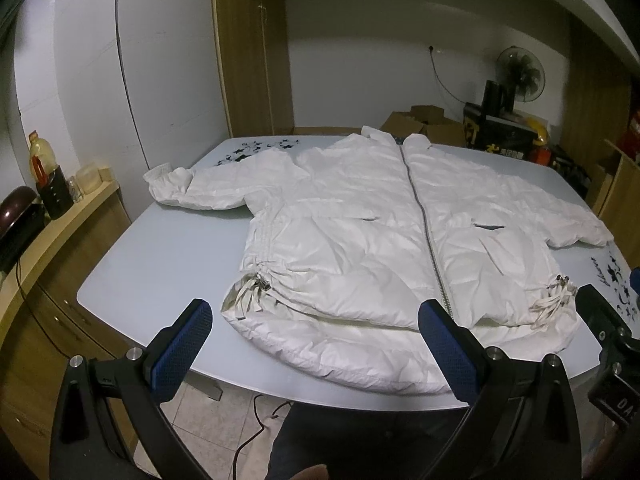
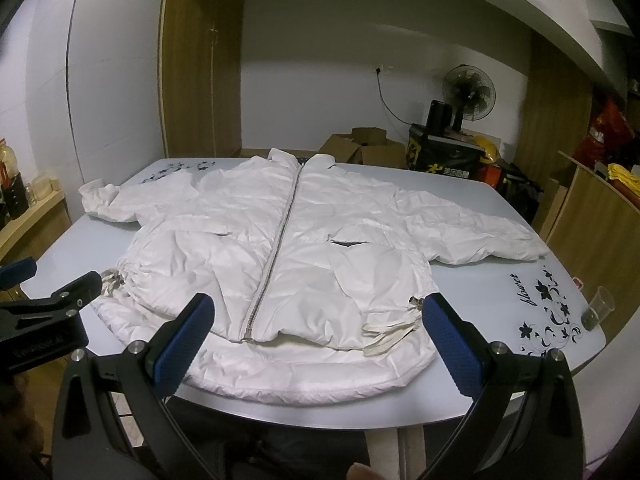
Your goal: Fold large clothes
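So far nothing is folded: the white jacket point(image 1: 400, 232) lies zipped and face up, spread flat over most of the pale blue table point(image 1: 160, 248), collar toward the top of the frame, hem bulging at the near edge in the lower centre, one sleeve reaching to the left and the other to the right. The left gripper point(image 1: 316, 340) hovers at the bottom of its frame with its jaws wide apart and nothing between them; the right gripper point(image 2: 318, 340) is likewise spread wide and empty, just short of the hem. My guess is that trouble would come from the fabric itself: it looks puffy and slick, so a shallow pinch could take only the top layer, or the jacket could slide as a sleeve is drawn across. The drawstring cords point(image 2: 384, 334) hang loose at the hem in the lower right and could catch on a finger. The hem already overhangs the near edge, so a pull toward the bottom of the frame might drag the garment off. A clear plastic cup point(image 2: 598, 308) with something dark in its bottom stands at the right edge of the table, near the sleeve; a sweeping cuff could tip it. Open cardboard boxes point(image 2: 360, 146) sit behind the table, their contents unseen.
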A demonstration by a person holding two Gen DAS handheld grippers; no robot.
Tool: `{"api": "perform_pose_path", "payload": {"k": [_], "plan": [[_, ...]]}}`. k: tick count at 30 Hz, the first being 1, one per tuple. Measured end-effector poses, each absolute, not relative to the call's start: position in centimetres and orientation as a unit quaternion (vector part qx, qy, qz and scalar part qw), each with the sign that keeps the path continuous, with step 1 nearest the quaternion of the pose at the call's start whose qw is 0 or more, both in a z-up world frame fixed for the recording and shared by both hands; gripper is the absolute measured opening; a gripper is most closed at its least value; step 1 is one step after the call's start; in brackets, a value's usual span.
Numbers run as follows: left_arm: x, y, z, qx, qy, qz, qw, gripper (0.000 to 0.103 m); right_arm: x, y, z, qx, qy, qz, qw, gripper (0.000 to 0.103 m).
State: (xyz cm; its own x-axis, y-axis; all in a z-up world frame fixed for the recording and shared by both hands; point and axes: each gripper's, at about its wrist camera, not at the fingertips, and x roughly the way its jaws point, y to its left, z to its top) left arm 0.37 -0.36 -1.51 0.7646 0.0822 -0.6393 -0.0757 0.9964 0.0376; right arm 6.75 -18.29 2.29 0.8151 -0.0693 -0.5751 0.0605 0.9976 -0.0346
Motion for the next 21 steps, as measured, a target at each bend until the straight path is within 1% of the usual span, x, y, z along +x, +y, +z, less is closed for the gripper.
{"api": "perform_pose_path", "payload": {"k": [21], "plan": [[0.38,-0.18,-2.23,0.002,0.345,0.043,0.937,0.103,6.59,-17.74,1.92,-0.012,0.308,-0.028,0.951,0.103]]}}
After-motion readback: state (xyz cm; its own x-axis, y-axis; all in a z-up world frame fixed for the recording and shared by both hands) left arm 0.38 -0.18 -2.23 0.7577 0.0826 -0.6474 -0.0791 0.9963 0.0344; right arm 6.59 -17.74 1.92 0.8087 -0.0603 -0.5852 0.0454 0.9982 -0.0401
